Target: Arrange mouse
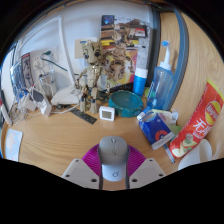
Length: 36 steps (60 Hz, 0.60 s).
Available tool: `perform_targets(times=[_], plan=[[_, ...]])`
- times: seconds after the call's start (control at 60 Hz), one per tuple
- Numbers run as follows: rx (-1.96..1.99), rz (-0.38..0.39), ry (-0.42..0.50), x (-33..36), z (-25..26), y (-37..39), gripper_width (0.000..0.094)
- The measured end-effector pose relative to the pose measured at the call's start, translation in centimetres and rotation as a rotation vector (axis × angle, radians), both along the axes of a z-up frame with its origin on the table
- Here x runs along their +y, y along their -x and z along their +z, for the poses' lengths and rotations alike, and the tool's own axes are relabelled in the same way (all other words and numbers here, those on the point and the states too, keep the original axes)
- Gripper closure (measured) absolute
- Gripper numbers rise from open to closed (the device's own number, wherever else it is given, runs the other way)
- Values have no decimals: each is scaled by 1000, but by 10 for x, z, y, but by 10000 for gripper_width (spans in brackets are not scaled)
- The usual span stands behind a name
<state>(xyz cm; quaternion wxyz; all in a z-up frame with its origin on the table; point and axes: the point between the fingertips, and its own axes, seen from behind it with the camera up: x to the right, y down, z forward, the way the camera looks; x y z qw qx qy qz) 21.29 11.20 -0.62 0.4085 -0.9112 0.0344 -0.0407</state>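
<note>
A grey and white computer mouse sits between my two fingers, its nose pointing away from me. Both magenta pads press on its sides, so my gripper is shut on the mouse. It is held over the near part of a wooden table. Whether the mouse touches the table is hidden.
Beyond the fingers to the right lie a blue packet and a red chip can. Farther back stand a teal dish, a blue bottle, a small white cube and a clutter of cables and white devices. Paper lies at the left.
</note>
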Motion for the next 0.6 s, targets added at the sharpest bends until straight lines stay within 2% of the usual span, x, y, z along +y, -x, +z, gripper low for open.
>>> perform_targets(times=[0.083, 0.217, 0.383, 0.483, 0.6], plan=[[-28, -37, -20, 0, 31, 1, 640], [-35, -71, -166, 5, 145, 40, 640], [-19, -2, -323, 5, 264, 154, 640], [26, 67, -343, -1, 284, 244, 639], [82, 153, -305, -11, 250, 348, 640]])
